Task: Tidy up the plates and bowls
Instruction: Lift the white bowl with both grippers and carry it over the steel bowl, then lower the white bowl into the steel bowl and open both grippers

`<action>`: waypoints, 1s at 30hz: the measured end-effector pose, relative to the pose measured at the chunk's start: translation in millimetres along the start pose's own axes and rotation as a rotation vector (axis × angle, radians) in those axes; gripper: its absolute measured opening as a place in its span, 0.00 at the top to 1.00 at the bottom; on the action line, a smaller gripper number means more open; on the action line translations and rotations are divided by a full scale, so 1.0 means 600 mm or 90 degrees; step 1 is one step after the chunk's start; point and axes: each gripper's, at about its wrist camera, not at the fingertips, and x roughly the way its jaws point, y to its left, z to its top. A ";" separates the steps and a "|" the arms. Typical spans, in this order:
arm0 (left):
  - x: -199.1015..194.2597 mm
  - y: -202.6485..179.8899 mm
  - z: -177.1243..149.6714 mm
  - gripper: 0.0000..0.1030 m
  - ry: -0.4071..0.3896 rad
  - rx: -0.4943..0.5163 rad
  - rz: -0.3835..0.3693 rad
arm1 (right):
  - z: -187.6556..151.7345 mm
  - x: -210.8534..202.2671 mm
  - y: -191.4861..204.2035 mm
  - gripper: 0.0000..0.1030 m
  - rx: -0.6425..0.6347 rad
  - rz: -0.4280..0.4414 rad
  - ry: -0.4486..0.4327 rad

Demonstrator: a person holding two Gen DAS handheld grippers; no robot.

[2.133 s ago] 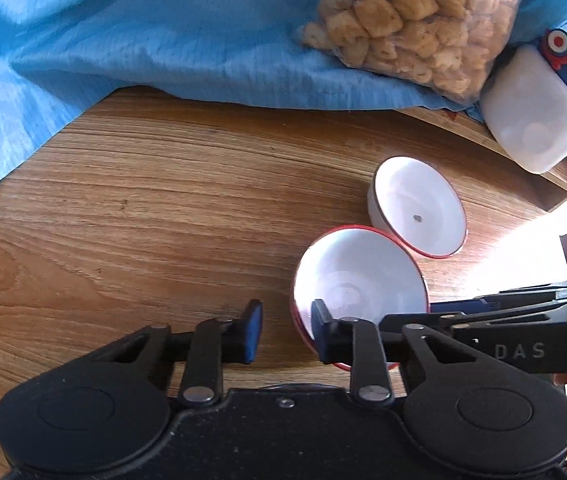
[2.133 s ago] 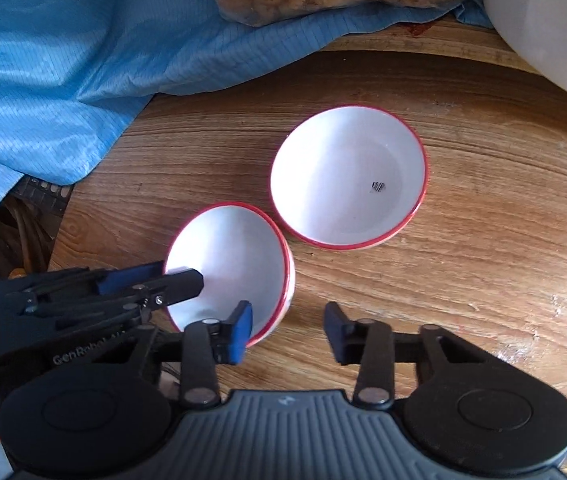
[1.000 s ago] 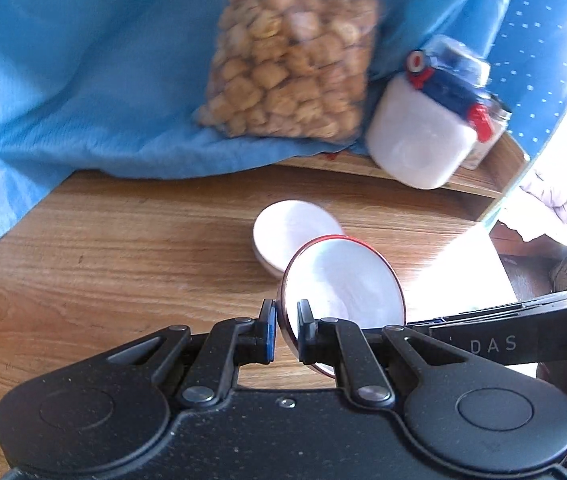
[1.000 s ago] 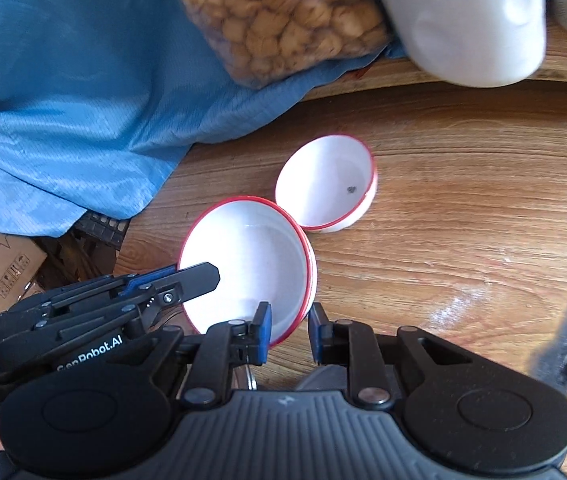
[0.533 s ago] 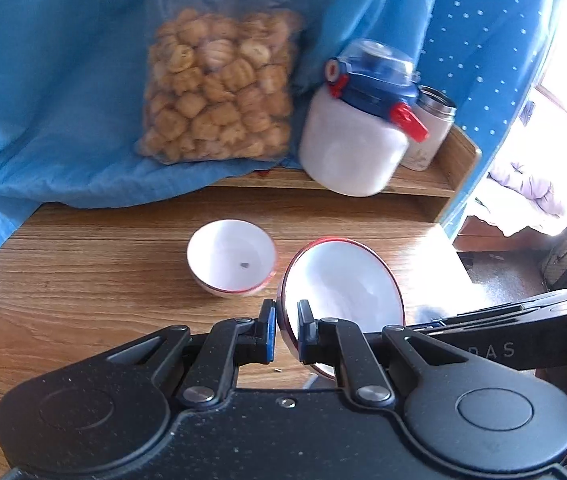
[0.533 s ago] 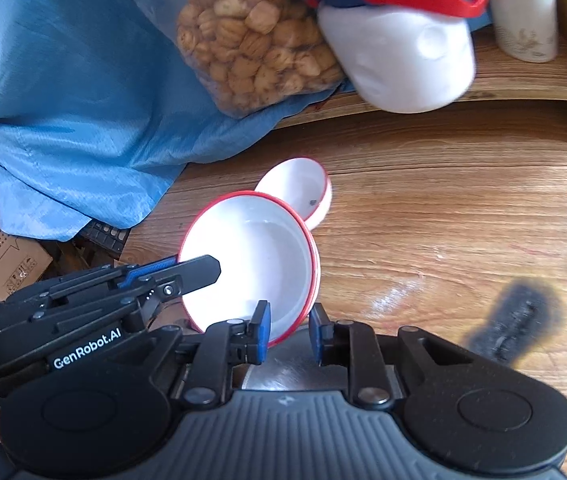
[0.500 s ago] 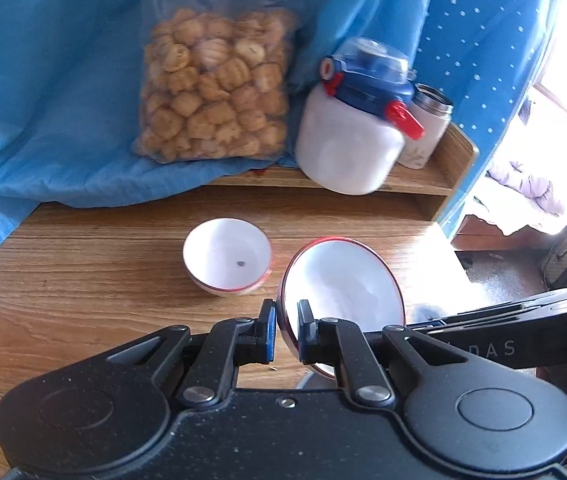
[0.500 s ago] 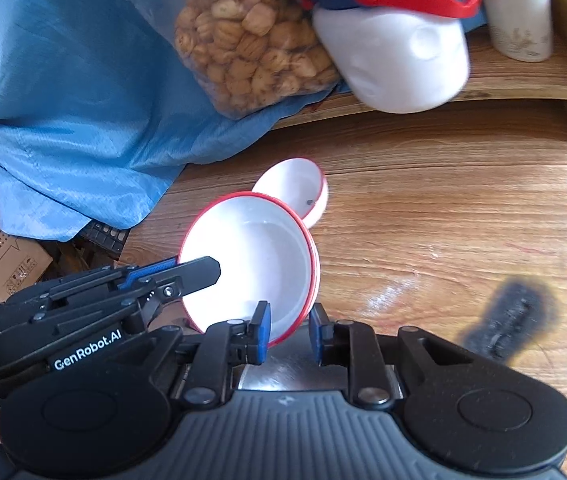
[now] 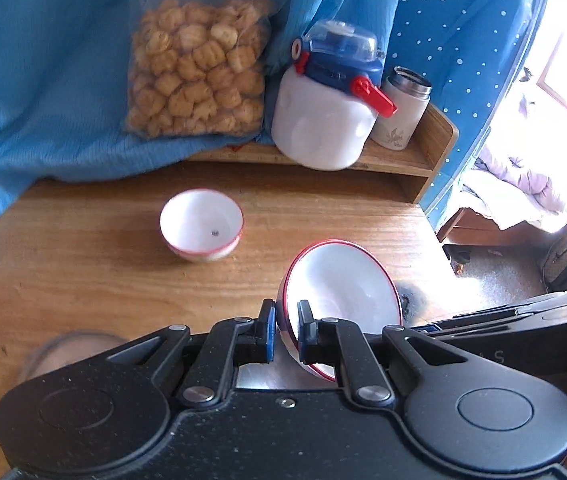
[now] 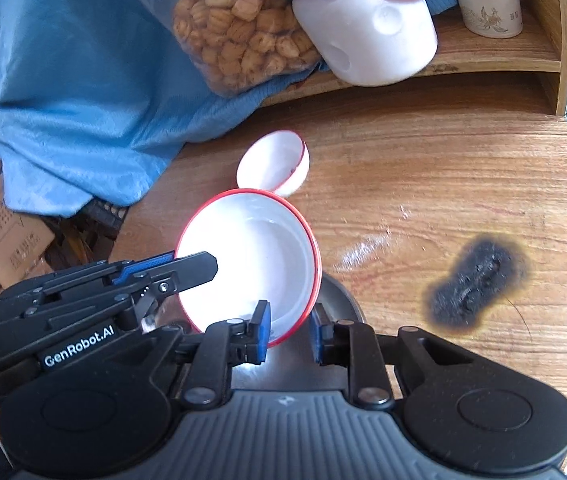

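Both grippers hold one white bowl with a red rim (image 9: 343,292) above the wooden table (image 9: 83,264). My left gripper (image 9: 285,332) is shut on its rim, and the bowl tilts on edge. My right gripper (image 10: 289,332) is shut on the rim at another spot; the bowl (image 10: 251,256) shows there from above, with the left gripper's finger reaching into it. A second, smaller white bowl with a red rim (image 9: 201,224) stands upright on the table beyond, also in the right wrist view (image 10: 273,166). A grey metal plate (image 10: 335,300) lies below the held bowl.
A bag of snacks (image 9: 195,68), a white jug with a blue lid (image 9: 325,120) and a white flask (image 9: 401,108) stand on a low wooden shelf (image 9: 423,156) at the back. Blue cloth (image 9: 35,100) drapes the left. A black burn mark (image 10: 479,280) scars the table on the right.
Both grippers closed on the near bowl's rim and lifted it off the table, pulling back from the smaller bowl. In the last half second the view rose and drew back further.
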 end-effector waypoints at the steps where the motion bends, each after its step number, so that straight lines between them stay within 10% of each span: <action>1: 0.000 -0.001 -0.005 0.90 0.000 -0.009 -0.003 | -0.004 -0.004 0.001 0.76 -0.009 -0.005 0.002; 30: 0.051 0.021 -0.068 0.89 0.134 -0.118 0.021 | -0.031 0.041 -0.002 0.74 -0.036 -0.020 0.108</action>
